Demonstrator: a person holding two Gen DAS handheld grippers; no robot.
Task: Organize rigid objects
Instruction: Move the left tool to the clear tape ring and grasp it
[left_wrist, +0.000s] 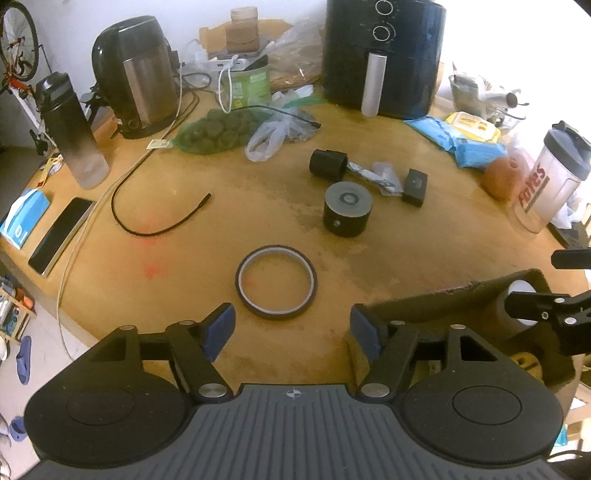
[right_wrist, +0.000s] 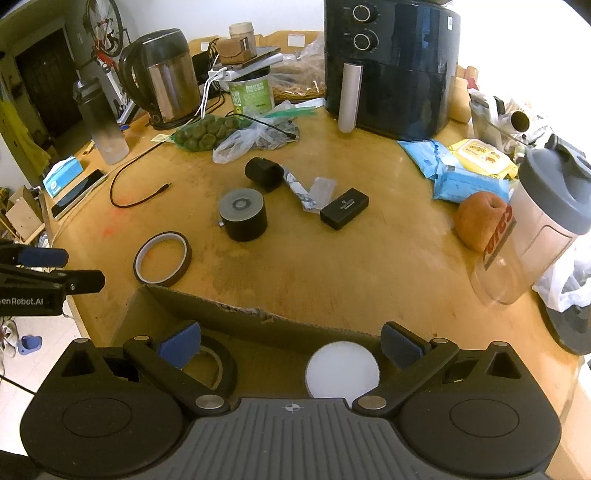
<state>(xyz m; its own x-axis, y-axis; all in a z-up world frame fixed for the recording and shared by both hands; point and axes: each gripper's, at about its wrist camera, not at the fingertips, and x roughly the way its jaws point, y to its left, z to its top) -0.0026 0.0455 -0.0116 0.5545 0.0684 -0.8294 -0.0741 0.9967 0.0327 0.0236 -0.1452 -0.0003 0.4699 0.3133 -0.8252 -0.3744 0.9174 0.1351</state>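
The left gripper (left_wrist: 292, 328) has its fingers (left_wrist: 218, 330) wide and empty over bare worktop (left_wrist: 406, 258) by the near edge, the tape ring (left_wrist: 276, 281) just beyond them. The right gripper (right_wrist: 290, 349) also stands wide and empty above the cardboard box (right_wrist: 207, 304). Only the right view shows inside: a white disc (right_wrist: 341, 369) and a dark tape roll (right_wrist: 218, 365). Farther out stand a black cylinder (right_wrist: 243, 214) and a small black case (right_wrist: 344, 208).

Worn wood table (left_wrist: 184, 280), torn cardboard box (right_wrist: 207, 314).
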